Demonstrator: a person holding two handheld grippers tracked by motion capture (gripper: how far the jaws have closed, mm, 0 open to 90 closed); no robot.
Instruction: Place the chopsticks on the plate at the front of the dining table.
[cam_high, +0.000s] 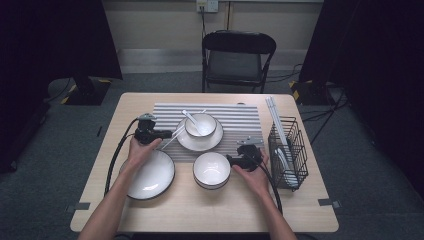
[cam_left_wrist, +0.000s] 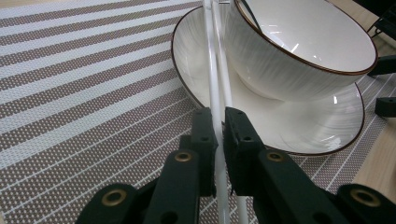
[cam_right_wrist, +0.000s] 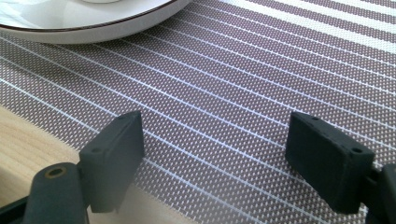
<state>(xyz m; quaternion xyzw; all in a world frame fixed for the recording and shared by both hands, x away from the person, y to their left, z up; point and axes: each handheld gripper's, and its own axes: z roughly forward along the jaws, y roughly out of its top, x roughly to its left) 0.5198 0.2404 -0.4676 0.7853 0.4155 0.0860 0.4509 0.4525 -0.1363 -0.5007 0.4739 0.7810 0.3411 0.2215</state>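
Two white chopsticks (cam_left_wrist: 215, 70) are running between the jaws of the left claw (cam_left_wrist: 218, 122), which is gripping them narrowly; in the left claw's view the pads are pressing on one stick from both sides while the second lies just beside it. The sticks are lying across the rim of a white plate (cam_left_wrist: 289, 133) with a dark edge, their far ends reaching up past a white bowl (cam_left_wrist: 303, 42) sitting on that plate. Plate and bowl are resting on a striped placemat (cam_left_wrist: 84, 79) at the middle of the tabletop (cam_high: 200, 210). From above, the left claw (cam_high: 167, 134) is lying at the plate's left side, with the person's left hand (cam_high: 140, 152) behind it.

The right claw (cam_right_wrist: 215, 154) is standing wide with nothing between its jaws, hovering low over the near edge of the placemat. In the high view it (cam_high: 234, 161) is sitting just beside a second white bowl (cam_high: 212, 170). A larger plate (cam_high: 150, 176) is lying at the near left, and a black wire basket (cam_high: 287, 150) is standing at the right.
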